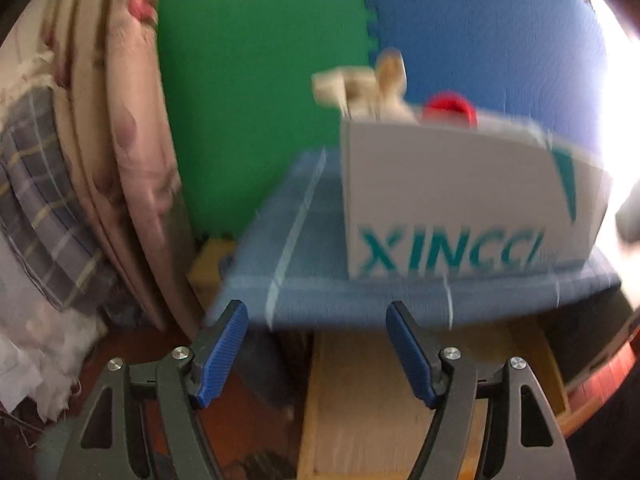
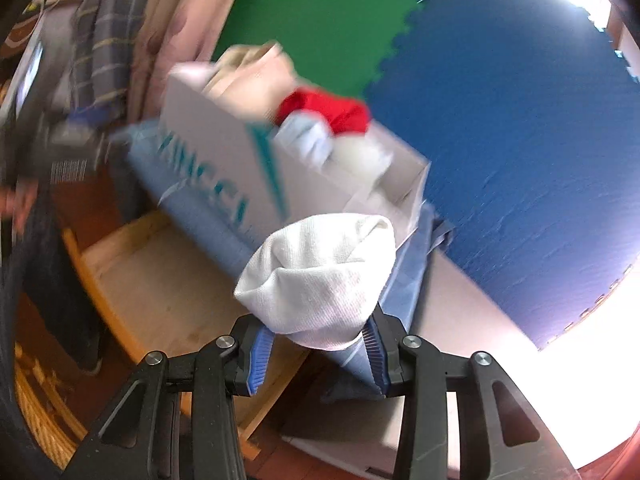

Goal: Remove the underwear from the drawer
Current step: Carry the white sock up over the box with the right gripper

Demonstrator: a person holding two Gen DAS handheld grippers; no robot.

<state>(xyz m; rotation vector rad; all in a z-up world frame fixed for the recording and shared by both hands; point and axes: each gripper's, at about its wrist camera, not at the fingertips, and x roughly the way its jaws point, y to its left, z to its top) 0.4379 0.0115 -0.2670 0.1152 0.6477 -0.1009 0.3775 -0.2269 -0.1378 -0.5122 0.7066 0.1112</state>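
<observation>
The white box [image 1: 460, 196] reads "XINCC" in teal and holds red, beige and pale cloth; the right gripper [image 2: 316, 350] pinches white underwear [image 2: 320, 276], the left gripper [image 1: 316, 348] gapes empty

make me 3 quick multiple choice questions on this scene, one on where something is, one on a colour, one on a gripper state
1. Where does the white box stand?
A. on blue fabric
B. on bare floor
C. on a chair

2. What colour is the box's lettering?
A. orange
B. teal
C. black

3. What does the right gripper hold?
A. nothing
B. a red garment
C. a white bundle

Answers:
1 A, the blue fabric spreads under the box.
2 B, the print on its side is teal.
3 C, its pads clamp the white bundle; the left gripper is open and holds nothing.
</observation>
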